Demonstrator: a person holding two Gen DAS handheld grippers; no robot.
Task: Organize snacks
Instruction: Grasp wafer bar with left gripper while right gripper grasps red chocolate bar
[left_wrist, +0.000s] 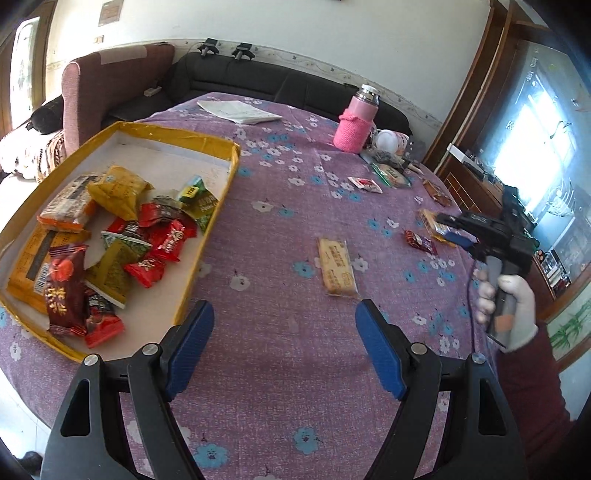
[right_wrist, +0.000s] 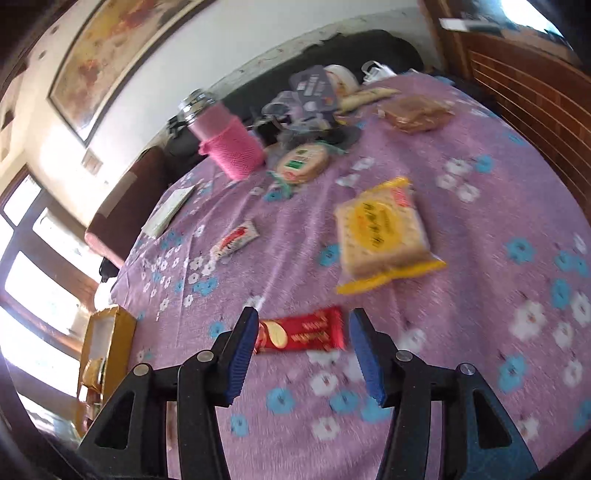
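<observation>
My right gripper (right_wrist: 301, 345) has jaws spread wide, straddling the red foil-wrapped snack bar (right_wrist: 300, 330) lying flat on the purple flowered bench (right_wrist: 480, 229). It looks light, crinkly and slippery; I judge mid-length best. My left gripper (left_wrist: 284, 345) is likewise parted and empty. Only the left view shows the yellow cardboard tray (left_wrist: 207, 236) holding collected snacks.

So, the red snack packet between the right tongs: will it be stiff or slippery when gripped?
The red snack packet lies flat and thin, so probably light. Its glossy wrapper may slip or crumple. The open right tongs straddle it.
</observation>
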